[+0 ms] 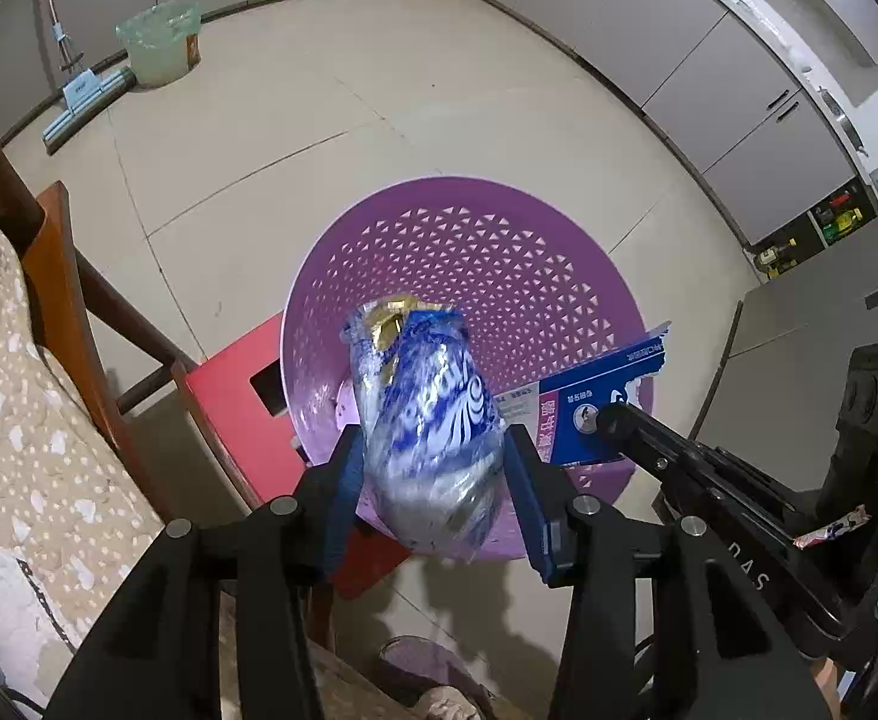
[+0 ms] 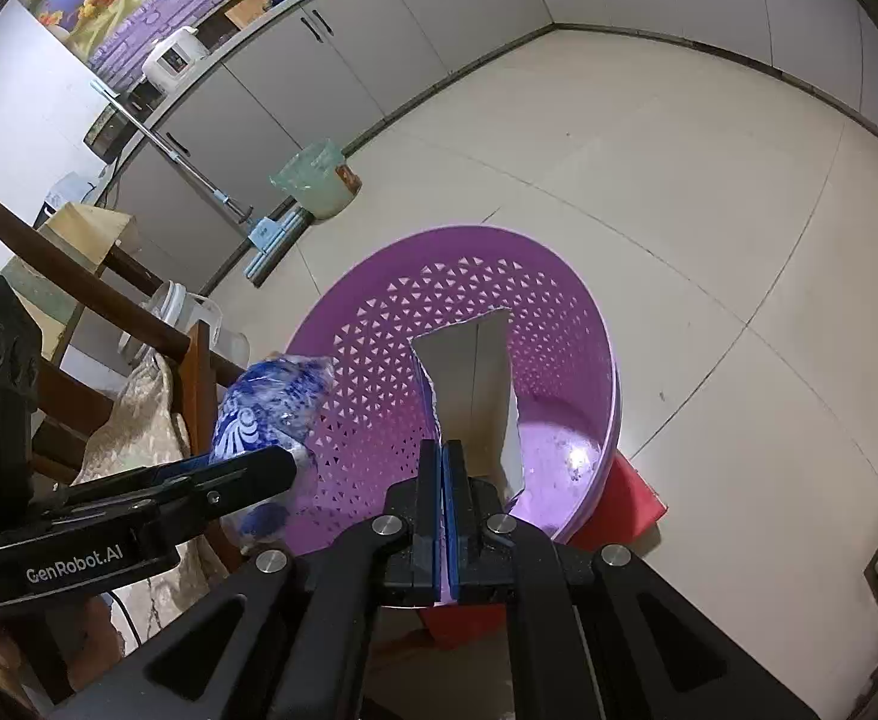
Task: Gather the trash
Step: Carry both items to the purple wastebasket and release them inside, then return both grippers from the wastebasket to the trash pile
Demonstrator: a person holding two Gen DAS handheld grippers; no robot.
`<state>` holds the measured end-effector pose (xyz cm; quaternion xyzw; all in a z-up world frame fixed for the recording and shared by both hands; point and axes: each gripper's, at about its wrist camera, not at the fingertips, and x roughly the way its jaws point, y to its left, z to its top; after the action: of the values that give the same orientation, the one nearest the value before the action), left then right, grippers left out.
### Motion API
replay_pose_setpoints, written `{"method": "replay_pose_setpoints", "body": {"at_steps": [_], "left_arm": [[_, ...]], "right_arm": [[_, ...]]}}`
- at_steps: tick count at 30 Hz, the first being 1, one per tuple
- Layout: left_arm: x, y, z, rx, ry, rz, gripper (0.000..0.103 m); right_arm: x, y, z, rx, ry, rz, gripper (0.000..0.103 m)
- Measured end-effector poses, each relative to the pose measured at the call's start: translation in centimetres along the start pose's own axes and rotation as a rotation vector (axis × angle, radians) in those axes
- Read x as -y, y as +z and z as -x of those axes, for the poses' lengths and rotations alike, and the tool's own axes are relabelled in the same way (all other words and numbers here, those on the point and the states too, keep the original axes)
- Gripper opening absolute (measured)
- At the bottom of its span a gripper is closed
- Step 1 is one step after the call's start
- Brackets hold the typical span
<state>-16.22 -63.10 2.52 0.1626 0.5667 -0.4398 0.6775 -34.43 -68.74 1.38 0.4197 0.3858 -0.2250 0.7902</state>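
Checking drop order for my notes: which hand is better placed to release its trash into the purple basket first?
Probably left. Its tool holds the crumpled bag squarely over the basket. The right tool pinches torn cardboard nearer the rim.

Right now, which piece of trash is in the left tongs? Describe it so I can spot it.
Find the purple perforated basket on the red stool. Above its near rim, the left tongs hold a crumpled blue-and-white plastic wrapper with gold foil on top; the neighbouring torn blue carton piece is flat.
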Motion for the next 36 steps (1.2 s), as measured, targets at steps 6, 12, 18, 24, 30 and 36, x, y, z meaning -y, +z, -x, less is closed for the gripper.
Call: {"method": "replay_pose_setpoints", "body": {"at_steps": [6, 12, 18, 24, 30, 36], "left_arm": [[-0.9, -0.3, 0.1, -0.003, 0.010, 0.017, 0.051], [-2.0, 0.1, 0.1, 0.006, 0.021, 0.051, 0.060], [-3.1, 0.2, -1.0, -0.014, 0.102, 0.074, 0.060], [-3.4, -0.1, -3.4, -0.078, 0.126, 0.074, 0.058], [-3.1, -0.6, -4.2, -0.120, 0.158, 0.045, 0.021], [-3.6, -1.8, -3.1, -0.150, 0.203, 0.072, 0.020]], "right_arm": [[0.2, -0.5, -1.2, -0.022, -0.004, -0.002, 0.002], [-0.4, -0.9, -0.8, -0.017, -0.017, 0.027, 0.007], [-0.8, -0.7, 3.9, 0.143, -0.121, 0.106, 0.043], [3.2, -0.3, 3.0, 0.106, -0.211, 0.003, 0.052], [4.8, -1.1, -0.3, 0.016, -0.141, -0.070, 0.024], [4.9, -1.4, -0.7, -0.015, -0.073, -0.128, 0.019]]}}
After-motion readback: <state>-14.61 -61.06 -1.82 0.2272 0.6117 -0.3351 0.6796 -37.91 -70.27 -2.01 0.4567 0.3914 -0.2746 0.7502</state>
